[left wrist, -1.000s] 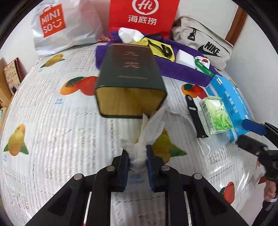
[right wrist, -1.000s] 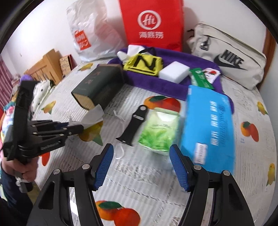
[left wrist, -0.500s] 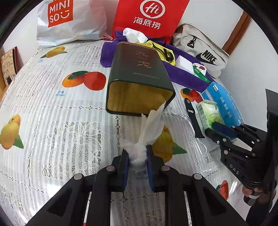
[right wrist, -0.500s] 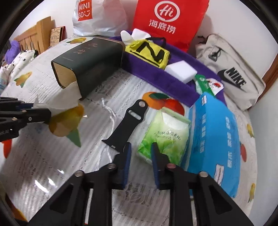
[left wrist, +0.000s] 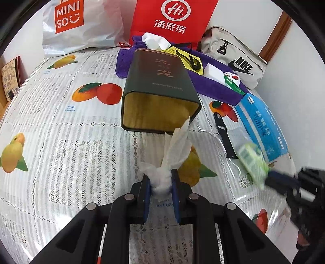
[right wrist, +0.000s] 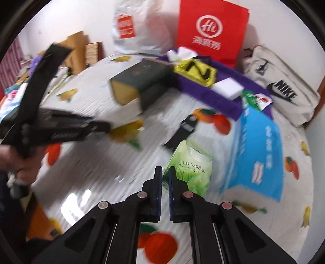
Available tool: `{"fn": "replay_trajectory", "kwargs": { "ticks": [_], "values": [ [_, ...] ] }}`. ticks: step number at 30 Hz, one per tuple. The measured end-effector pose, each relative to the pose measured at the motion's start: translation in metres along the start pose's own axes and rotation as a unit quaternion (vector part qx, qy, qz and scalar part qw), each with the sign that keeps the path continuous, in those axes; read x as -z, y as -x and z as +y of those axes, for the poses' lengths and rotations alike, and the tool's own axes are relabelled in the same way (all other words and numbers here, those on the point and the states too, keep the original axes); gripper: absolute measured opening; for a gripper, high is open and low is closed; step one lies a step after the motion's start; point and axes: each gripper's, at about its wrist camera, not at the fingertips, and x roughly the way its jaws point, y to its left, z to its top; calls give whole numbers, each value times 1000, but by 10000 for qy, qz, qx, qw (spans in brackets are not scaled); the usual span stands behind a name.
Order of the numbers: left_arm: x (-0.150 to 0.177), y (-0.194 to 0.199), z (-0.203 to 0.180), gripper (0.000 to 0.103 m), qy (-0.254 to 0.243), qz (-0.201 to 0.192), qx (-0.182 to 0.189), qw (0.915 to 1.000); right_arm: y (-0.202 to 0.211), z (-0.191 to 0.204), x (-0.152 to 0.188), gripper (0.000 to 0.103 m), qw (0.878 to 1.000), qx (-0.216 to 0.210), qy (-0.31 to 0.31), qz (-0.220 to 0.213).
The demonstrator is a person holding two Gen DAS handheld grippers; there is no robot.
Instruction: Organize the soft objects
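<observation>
1. The left hand-held gripper [left wrist: 160,183] is closed on a bunched white tissue [left wrist: 172,158], whose loose end fans up toward the open mouth of a dark green tin [left wrist: 160,89] lying on its side on the counter [left wrist: 61,146]
2. The right hand-held gripper [right wrist: 165,174] has its blue pads nearly together with a thin gap between them, and pinches the near left corner of a green tissue pack [right wrist: 191,168]; the view is blurred, so how firm the hold is I cannot tell
3. In the left wrist view the green tissue pack [left wrist: 252,160] is a blur at the tip of the right hand-held gripper [left wrist: 272,175], just beside a black strap [left wrist: 225,138] and a blue tissue pack [left wrist: 262,126]
4. Behind the tin a purple towel [left wrist: 213,89] carries a yellow pouch [left wrist: 189,60], a white sponge [left wrist: 213,71] and a small green packet [left wrist: 232,81]
5. At the back stand a red bag [left wrist: 172,18], a white Miniso bag [left wrist: 79,22] and a beige Nike bag [left wrist: 233,54]
</observation>
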Motion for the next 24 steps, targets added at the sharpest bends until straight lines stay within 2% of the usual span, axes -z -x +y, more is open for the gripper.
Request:
{"fn": "replay_trajectory", "kwargs": {
  "ticks": [4,5,6,7,8,9,12,15,22,23,24],
  "values": [
    [1,2,0,18,-8,7,-5,10000,-1,2,14,9,10000,37,-42,24],
    [1,2,0,18,-16,6,-8,10000,0,1,15,20,9999,69,-92,16],
    [1,2,-1,18,-6,10,-11,10000,2,-3,17,41,9998,64,-196,-38],
    [1,2,-1,18,-3,8,-15,10000,4,-5,18,51,9996,62,-259,-88],
    [1,2,-1,18,-16,6,-11,10000,7,-8,19,65,9992,117,-341,-165],
    [1,2,0,18,-25,10,-1,10000,9,-10,20,68,9987,202,-402,-246],
    [2,2,-1,18,-51,14,42,10000,9,-11,18,68,9981,245,-459,-315],
    [3,4,0,18,-46,14,96,9999,-2,-10,18,68,9976,413,-513,-222],
    [6,8,0,18,-86,41,103,9999,-31,-14,21,68,9951,513,-850,-14],
    [7,9,1,18,-74,31,91,9999,-32,-15,20,66,9948,497,-891,-13],
    [7,10,2,18,-54,16,76,10000,-34,-16,19,58,9942,462,-974,-50]
  ]
}}
